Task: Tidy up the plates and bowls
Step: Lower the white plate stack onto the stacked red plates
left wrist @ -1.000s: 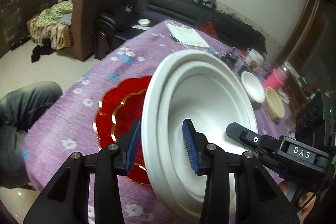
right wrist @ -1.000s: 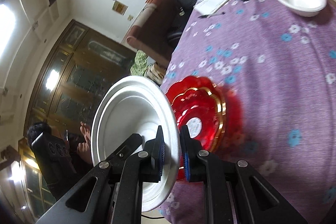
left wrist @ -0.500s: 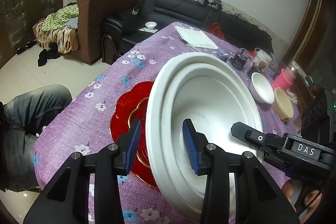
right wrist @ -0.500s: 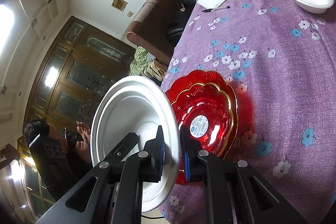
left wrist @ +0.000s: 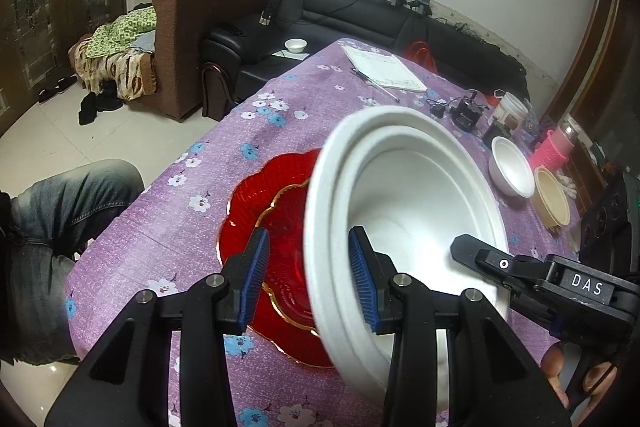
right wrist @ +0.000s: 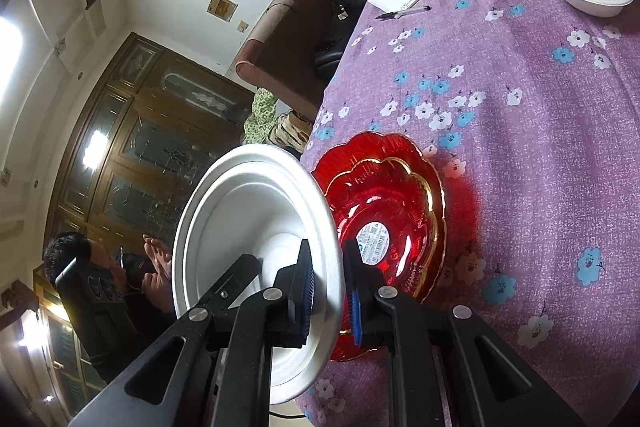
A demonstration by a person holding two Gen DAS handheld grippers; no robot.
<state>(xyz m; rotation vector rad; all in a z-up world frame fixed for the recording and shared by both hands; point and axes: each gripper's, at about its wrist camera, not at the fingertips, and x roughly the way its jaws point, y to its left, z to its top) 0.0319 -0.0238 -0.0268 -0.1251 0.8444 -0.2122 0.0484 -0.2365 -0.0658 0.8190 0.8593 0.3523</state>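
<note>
White foam plate (right wrist: 256, 227) | rim pinched in right gripper (right wrist: 326, 291), tilted over red dish (right wrist: 392, 227) near table edge, likely for stacking | left gripper (left wrist: 306, 279) part-open, straddling rim loosely

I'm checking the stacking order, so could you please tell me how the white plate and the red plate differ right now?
The white plate is plain white with a smooth round rim; the red plate is translucent red with a scalloped, gold-trimmed rim. The white plate is tilted on edge in the air, its rim pinched by the right gripper; the red plate lies flat on the tablecloth. Both are broad, shallow dishes.
</note>
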